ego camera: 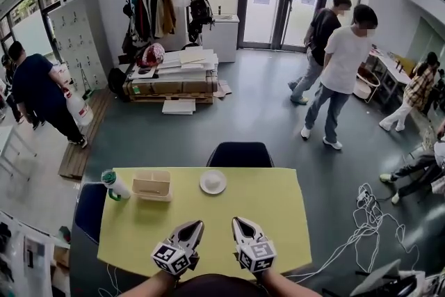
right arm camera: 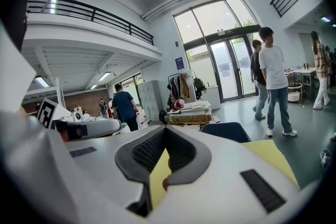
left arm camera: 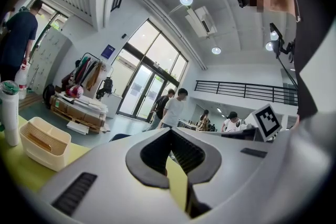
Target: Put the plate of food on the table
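A small white plate [ego camera: 213, 181] sits on the yellow table [ego camera: 278, 219] near its far edge, about the middle. Whether it carries food I cannot tell. My left gripper [ego camera: 197, 226] and right gripper [ego camera: 238, 222] hover side by side over the near part of the table, well short of the plate, both pointing toward it. Each has its jaws closed together with nothing between them. In the left gripper view the left gripper [left arm camera: 170, 131] hides the plate. The right gripper [right arm camera: 165, 128] likewise blocks it in the right gripper view.
A beige basket [ego camera: 152, 185] [left arm camera: 44, 141] and a cup with a green lid [ego camera: 115, 184] [left arm camera: 9, 110] stand at the table's far left. A dark blue chair [ego camera: 240, 154] is tucked in behind the table. People walk on the floor beyond, and cables [ego camera: 361, 219] lie at the right.
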The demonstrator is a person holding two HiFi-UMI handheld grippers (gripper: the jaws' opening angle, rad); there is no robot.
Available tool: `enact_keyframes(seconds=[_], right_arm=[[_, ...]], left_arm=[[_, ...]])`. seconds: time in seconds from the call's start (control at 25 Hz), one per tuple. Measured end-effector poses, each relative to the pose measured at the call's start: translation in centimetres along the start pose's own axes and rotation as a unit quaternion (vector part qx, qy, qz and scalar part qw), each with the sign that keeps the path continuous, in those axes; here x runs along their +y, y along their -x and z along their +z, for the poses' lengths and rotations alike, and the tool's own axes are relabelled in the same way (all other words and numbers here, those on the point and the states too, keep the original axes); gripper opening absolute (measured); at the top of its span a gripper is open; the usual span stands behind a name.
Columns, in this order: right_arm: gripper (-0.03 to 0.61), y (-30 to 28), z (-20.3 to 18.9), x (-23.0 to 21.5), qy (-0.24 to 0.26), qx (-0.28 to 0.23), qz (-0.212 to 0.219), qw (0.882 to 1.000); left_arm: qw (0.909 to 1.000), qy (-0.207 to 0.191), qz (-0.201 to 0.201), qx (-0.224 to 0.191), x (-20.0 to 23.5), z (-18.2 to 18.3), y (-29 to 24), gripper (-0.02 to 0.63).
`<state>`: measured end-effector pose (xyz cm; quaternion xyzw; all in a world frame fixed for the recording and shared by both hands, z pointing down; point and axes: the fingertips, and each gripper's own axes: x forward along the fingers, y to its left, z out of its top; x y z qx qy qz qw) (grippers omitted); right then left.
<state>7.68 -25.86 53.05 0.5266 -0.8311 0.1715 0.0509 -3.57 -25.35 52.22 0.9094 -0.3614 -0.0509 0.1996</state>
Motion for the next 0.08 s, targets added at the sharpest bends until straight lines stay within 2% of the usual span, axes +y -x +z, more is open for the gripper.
enact_keyframes(seconds=[0.08], right_arm=[[0.011,-0.19,-0.11,-0.04,0.001,-0.001,0.001,1.0]], left_arm=[[1.0,0.001,0.001,0.0,0.18,-0.16,-0.09,0.009]])
